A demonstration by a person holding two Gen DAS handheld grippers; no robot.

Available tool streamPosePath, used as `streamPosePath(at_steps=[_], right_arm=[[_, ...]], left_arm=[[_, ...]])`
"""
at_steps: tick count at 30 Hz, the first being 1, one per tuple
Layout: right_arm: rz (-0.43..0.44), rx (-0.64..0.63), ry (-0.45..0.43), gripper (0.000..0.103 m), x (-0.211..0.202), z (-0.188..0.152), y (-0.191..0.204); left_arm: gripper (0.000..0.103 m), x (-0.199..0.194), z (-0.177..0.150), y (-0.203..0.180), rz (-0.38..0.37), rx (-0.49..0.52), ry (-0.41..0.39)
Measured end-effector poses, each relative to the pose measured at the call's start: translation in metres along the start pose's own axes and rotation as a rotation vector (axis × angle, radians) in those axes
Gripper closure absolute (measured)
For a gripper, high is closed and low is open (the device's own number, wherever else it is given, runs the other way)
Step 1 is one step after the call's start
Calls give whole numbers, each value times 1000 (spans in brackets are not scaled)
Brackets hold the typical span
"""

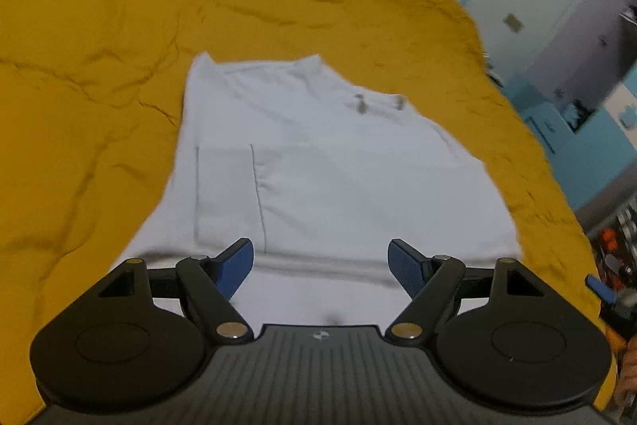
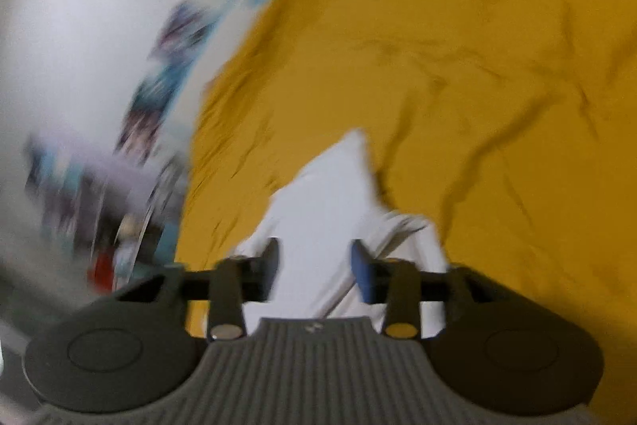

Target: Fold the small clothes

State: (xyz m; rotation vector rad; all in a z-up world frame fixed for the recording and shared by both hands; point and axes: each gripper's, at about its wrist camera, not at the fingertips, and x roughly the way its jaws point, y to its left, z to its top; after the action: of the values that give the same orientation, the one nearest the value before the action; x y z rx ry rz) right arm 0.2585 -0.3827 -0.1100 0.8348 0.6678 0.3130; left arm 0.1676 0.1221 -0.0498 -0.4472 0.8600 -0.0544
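One white garment (image 1: 318, 178) here, looks like a small sleeveless top, lying flat on a mustard-yellow bedsheet (image 1: 99, 66) full of creases. From the left wrist view it fills the middle of the frame, with its neckline end pointing toward 12 o'clock and the hem end toward 6, right under the tool. One rectangular patch pocket (image 1: 225, 194) sits at about 9 o'clock from the garment's centre. Up near 1 o'clock on the cloth there are two small grey marks (image 1: 380, 103), maybe snaps or a printed detail, too blurry to call.

Two grippers total. The left gripper (image 1: 320, 263) is released: its two blue pads (image 1: 235, 265) stand wide apart with only the hem area showing between them, nothing pinched. At 3 o'clock on the edge of that view a bit of blue pad and black frame (image 1: 605, 293) pokes in, the other tool I think.

The right wrist view is badly motion-smeared. The right gripper (image 2: 314, 265) has its jaws partly apart, two pads (image 2: 364, 275), and the white cloth shows in the gap, though the pads don't seem to be pressing on it. From here the garment runs from 6 o'clock up to a pointed corner (image 2: 358, 140) near the centre, with a rumpled fold at about 4 o'clock from that corner. Yellow sheet takes the whole right half; blurred wall and clutter (image 2: 99, 186) at 9 o'clock.
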Motion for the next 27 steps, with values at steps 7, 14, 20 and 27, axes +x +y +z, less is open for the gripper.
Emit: streamPosePath(at_steps=[7,14,20,27], right_arm=[[-3,-186,178,63,-80,-44,-3],[-127,-318,308,63,-122,-95,-35],[-135,-299,378,61,-118,-114,-45],[-111,-293,440,60,-118,-120,-51]], left_arm=[[23,-86,-56,13,-125,26,-23],[24,-148,-114,62,-46,-119,14],[24,-159,-145,92,-87,-191,85],[25,-130,-169,117,-191,-295,151]])
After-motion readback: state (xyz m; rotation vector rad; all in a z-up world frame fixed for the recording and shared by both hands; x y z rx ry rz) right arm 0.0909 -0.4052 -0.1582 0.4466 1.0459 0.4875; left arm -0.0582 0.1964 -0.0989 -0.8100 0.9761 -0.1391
